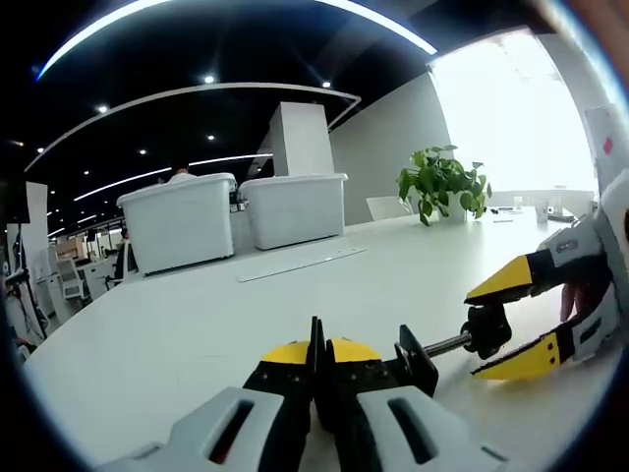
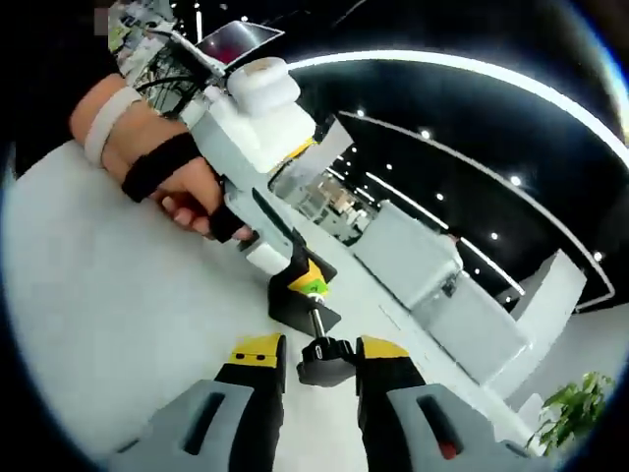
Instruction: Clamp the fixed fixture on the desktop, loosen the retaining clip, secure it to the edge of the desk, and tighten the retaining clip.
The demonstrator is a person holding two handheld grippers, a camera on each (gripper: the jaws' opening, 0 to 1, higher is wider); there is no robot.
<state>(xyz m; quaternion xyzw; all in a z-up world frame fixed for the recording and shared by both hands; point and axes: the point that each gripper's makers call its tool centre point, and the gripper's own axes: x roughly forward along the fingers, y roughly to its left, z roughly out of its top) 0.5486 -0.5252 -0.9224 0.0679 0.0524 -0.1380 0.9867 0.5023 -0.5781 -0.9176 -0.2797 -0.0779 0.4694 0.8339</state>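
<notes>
Where clamp (image 1: 418, 366) lies, both tongs (image 1: 316, 356) converging

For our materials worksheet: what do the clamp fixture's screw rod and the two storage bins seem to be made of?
Screw rod: likely metal, silvery with a sheen against the black clamp fixture. Storage bins: probably plastic, white, faintly translucent moulded walls with lipped lids.

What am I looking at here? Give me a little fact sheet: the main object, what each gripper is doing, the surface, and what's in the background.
Main object: small black metal clamp fixture with a threaded screw and black knob
Left gripper: jaws shut on the clamp's body
Right gripper: jaws either side of the knob, grip unclear
Surface: white desk
Background: two white plastic bins, a leafy green potted plant
Person: a hand holds the left gripper
</notes>
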